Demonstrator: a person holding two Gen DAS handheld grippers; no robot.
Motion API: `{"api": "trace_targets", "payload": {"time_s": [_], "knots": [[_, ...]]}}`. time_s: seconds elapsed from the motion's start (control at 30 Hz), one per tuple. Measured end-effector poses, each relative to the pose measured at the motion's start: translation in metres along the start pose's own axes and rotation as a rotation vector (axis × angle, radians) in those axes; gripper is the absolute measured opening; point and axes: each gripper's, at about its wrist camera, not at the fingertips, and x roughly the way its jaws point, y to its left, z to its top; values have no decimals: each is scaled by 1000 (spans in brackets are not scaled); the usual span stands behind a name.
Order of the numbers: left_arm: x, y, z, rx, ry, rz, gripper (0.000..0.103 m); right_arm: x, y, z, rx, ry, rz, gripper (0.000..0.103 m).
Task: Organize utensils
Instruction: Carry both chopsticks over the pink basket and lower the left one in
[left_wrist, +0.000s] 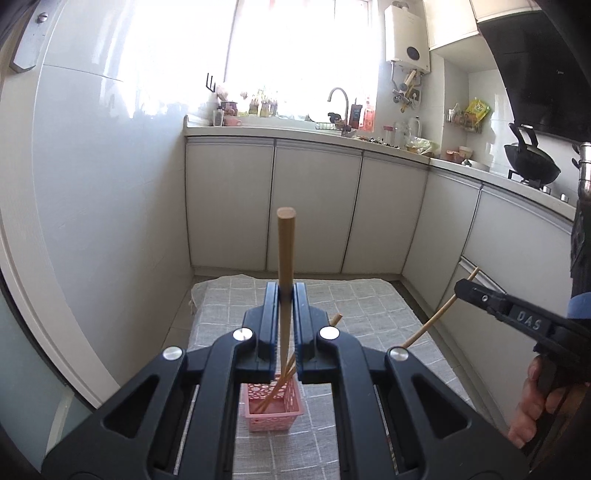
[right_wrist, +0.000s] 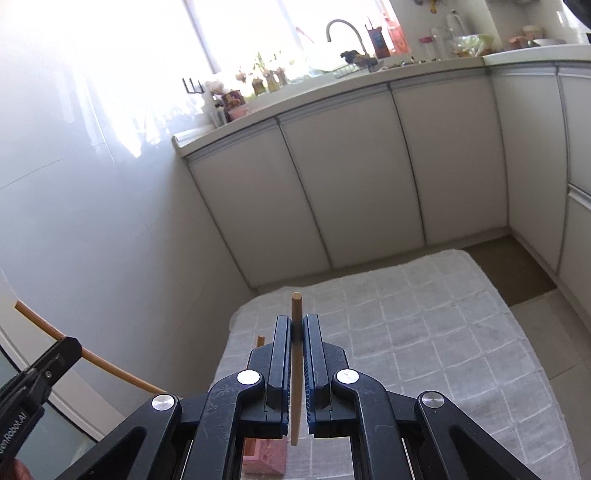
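My left gripper (left_wrist: 285, 291) is shut on a wooden chopstick (left_wrist: 286, 254) that stands upright, its lower end above a pink perforated basket (left_wrist: 275, 410) on the grey checked cloth (left_wrist: 369, 306). Two chopsticks (left_wrist: 280, 384) lean in the basket. My right gripper (right_wrist: 296, 321) is shut on another wooden chopstick (right_wrist: 296, 369), held upright to the right of the basket (right_wrist: 266, 458). The right gripper also shows at the right of the left wrist view (left_wrist: 476, 291), the left gripper at the left of the right wrist view (right_wrist: 55, 354).
The cloth covers a low table in a kitchen corner. White cabinet doors (left_wrist: 314, 206) run behind and to the right. A white wall (left_wrist: 92, 184) stands close on the left. A counter with sink tap (left_wrist: 338, 99) and a wok (left_wrist: 532, 162) lies beyond.
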Motion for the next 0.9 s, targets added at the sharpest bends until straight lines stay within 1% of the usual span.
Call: {"api": "trace_targets", "payload": {"time_s": [0.17, 0.27, 0.33, 0.43, 0.6, 0.73, 0.9], "knots": [[30, 7, -14, 8, 59, 33, 8, -2, 13, 2, 0, -15, 37, 5], [45, 8, -23, 37, 92, 65, 8, -2, 19, 2, -1, -22, 60, 5], [54, 8, -27, 50, 114, 72, 8, 0, 24, 2, 2, -21, 78, 5], [64, 9, -33, 70, 143, 61, 8, 6, 29, -3, -4, -9, 94, 5], [77, 9, -38, 111, 189, 43, 8, 26, 34, -14, -6, 49, 126, 5], [84, 11, -41, 109, 221, 31, 8, 34, 36, -21, -19, 69, 127, 5], [87, 13, -42, 95, 227, 16, 9, 44, 33, -25, -17, 90, 123, 5]]}}
